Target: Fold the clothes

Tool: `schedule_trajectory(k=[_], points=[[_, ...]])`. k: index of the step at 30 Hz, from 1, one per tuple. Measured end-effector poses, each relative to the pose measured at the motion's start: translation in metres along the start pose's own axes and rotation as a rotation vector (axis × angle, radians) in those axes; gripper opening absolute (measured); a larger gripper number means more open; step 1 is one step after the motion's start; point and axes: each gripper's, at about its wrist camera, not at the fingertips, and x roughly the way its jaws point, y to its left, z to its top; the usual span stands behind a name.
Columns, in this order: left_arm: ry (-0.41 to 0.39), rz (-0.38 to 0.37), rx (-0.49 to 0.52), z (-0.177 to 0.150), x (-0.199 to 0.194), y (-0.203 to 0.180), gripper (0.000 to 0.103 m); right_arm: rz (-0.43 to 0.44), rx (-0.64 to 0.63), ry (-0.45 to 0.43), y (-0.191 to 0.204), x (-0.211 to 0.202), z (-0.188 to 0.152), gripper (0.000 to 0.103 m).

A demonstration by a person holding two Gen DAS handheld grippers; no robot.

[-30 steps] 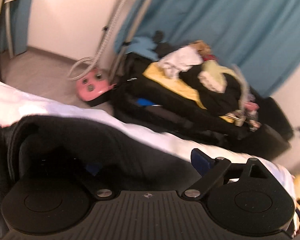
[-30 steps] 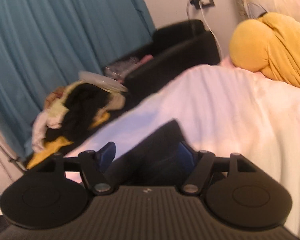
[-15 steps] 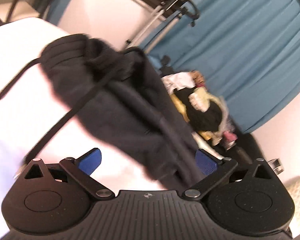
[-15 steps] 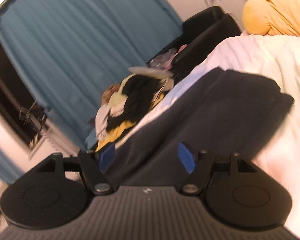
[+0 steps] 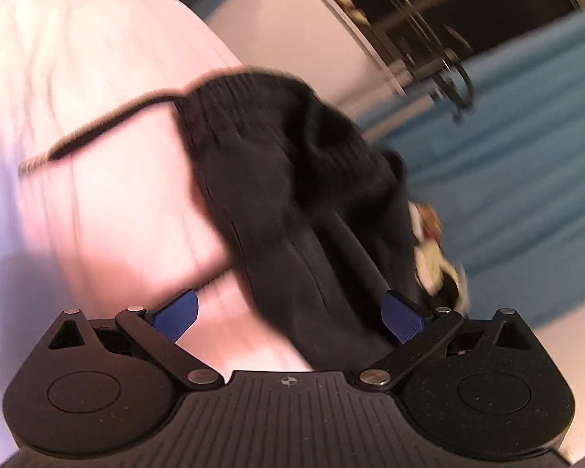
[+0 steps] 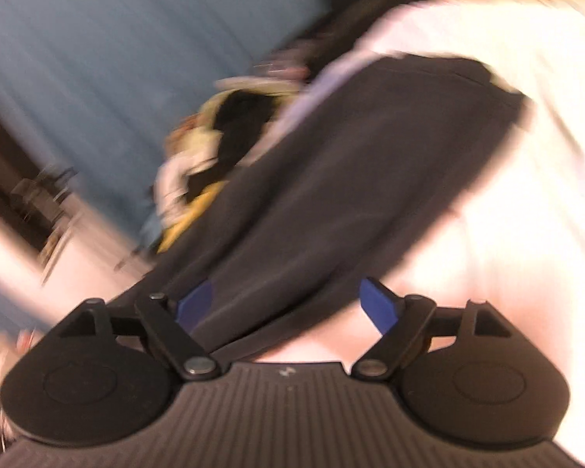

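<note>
A black garment with a ribbed waistband and a drawstring lies on the white bed. In the left wrist view the garment runs from the waistband down between the blue fingers. My left gripper is open, with the cloth lying against its right finger. In the blurred right wrist view the garment stretches away over the bed. My right gripper is open, with the cloth over its left finger.
White bedding covers the bed. A pile of mixed clothes sits beyond the bed's edge before a blue curtain. A clothes rack stands by the wall and curtain.
Both grippers have opened and let go of the black garment, which now lies on the bed. Both cameras have swung and lifted, the right one fast enough to blur.
</note>
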Motion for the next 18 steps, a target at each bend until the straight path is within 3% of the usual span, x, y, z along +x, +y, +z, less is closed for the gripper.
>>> schedule_trajectory(k=[5,9,11,12,13,14,15,16,18], points=[[-0.006,0.016,-0.007,0.023,0.053,0.008,0.098,-0.028,0.199,-0.007,-0.039,0.030,0.008,0.084],[-0.020,-0.013,0.071,0.035,0.080,-0.004,0.093,-0.025,0.163,-0.114,-0.045,0.051,0.026,0.084],[-0.024,0.042,0.112,0.040,0.088,-0.017,0.084,-0.016,0.168,-0.154,-0.052,0.063,0.031,0.084],[-0.025,0.078,0.095,0.044,0.091,-0.019,0.069,-0.006,0.183,-0.171,-0.057,0.068,0.033,0.084],[-0.020,0.121,0.060,0.049,0.093,-0.018,0.041,0.006,0.202,-0.191,-0.061,0.072,0.034,0.083],[-0.013,0.136,0.015,0.053,0.093,-0.013,0.034,0.008,0.213,-0.209,-0.063,0.074,0.036,0.081],[-0.006,0.123,-0.034,0.057,0.091,-0.008,0.024,0.004,0.221,-0.223,-0.063,0.075,0.038,0.069],[-0.008,0.106,-0.064,0.060,0.086,-0.005,0.017,0.002,0.228,-0.231,-0.065,0.075,0.040,0.039],[-0.032,0.075,-0.055,0.063,0.070,-0.010,0.014,0.003,0.241,-0.231,-0.069,0.071,0.045,0.012]])
